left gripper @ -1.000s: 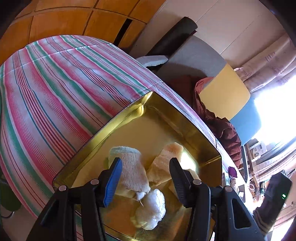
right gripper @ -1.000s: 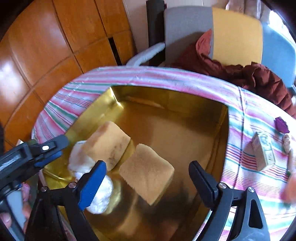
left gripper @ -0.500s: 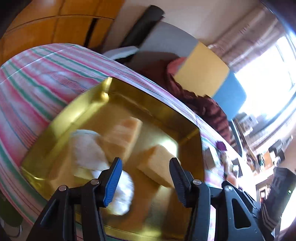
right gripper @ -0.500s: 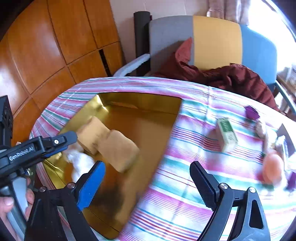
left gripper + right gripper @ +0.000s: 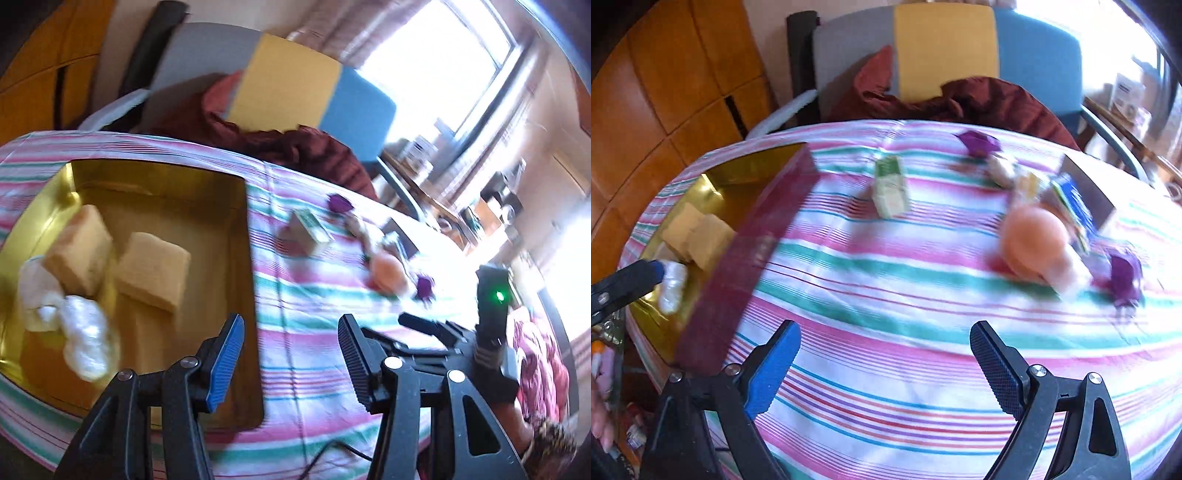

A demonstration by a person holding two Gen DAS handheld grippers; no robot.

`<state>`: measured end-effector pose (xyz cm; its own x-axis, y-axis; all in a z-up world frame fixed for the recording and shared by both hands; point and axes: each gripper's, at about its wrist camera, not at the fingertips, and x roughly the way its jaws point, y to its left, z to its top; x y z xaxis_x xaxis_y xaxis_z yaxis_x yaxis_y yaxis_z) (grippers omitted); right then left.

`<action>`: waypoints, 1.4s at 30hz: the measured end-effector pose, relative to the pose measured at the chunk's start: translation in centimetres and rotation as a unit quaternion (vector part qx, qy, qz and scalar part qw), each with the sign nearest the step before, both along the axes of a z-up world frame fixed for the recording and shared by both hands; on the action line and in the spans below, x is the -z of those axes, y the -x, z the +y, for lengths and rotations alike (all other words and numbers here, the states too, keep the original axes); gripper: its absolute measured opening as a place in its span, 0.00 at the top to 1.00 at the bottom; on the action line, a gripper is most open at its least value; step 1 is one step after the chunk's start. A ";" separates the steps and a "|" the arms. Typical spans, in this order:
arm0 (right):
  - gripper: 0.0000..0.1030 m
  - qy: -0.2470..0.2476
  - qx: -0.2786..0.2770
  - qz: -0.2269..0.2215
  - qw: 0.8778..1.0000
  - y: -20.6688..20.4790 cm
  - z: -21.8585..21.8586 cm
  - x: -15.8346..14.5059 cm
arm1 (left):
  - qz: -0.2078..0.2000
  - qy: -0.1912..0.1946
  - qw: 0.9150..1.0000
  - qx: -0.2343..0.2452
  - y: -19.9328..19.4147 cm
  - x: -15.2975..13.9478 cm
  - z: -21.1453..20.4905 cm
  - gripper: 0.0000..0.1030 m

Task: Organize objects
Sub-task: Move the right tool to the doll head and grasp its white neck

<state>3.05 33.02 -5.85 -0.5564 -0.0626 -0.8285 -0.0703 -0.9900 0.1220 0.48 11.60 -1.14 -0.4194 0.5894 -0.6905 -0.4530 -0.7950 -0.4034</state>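
Left wrist view: left gripper [image 5: 290, 354] is hanging over the striped tablecloth [image 5: 295, 306] just past the right wall of the gold tray [image 5: 236, 236], jaws partly apart with nothing between them. Tray is holding two tan sponges [image 5: 153, 271], side by side and touching, plus a white fluffy wad [image 5: 86, 339] and a pale sock [image 5: 33, 284] at its left end. Right wrist view: right gripper [image 5: 884, 363] is sitting over bare cloth, jaws wide apart and holding nothing. Loose items are lying well apart from the tray on the cloth: a small green-and-cream box [image 5: 890, 186], a peach ball [image 5: 1036, 240], two purple bits [image 5: 979, 142], and a blue-and-white packet [image 5: 1073, 206] leaning by a grey box [image 5: 1089, 184]. Everything here is motion-blurred. A chair [image 5: 945, 48] with dark red fabric [image 5: 990, 101] is standing behind the table.
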 end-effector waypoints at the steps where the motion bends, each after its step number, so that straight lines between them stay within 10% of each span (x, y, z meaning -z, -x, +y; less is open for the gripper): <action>1: 0.09 0.002 0.010 -0.004 1.000 -0.3 1.1 0.2 | -0.002 0.004 1.000 0.011 -0.4 0.1 0.7 0.48; 22: 0.09 -0.083 -0.028 0.046 0.995 4.1 8.4 -0.4 | -0.020 0.066 0.991 0.111 -5.3 2.7 7.0 0.48; 42: 0.36 -0.026 -0.020 -0.012 0.999 6.6 10.0 1.7 | -0.025 0.088 0.994 0.054 1.9 3.0 12.9 0.48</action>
<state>-3.52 42.98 -7.53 -0.5336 -0.0410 -0.8447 -0.0333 -0.9970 0.0694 -1.45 24.47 -4.11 -0.3230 0.4979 -0.8049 -0.5230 -0.8027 -0.2866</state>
